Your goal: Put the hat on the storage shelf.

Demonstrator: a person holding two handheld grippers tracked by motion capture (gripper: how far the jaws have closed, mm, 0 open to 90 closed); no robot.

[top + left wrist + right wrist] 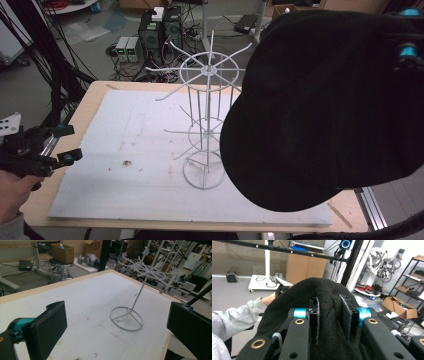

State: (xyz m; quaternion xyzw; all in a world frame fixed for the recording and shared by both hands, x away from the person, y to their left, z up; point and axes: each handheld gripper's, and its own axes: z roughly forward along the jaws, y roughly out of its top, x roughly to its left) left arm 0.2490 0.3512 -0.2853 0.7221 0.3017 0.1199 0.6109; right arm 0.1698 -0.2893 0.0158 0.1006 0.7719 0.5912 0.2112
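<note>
Right tongs [333, 320] pinched narrow on black cap [320, 105], lifted beside wire rack [205, 120]; left tongs [117, 327] wide, empty.

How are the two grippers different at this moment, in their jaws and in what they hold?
The right gripper has its jaws closed on a fold of the black cap, while the left gripper has its jaws wide apart with nothing between them. In the high view the right gripper is raised near the camera at the upper right; the left gripper sits low by the table's left edge. Both have black jaws with teal parts.
</note>
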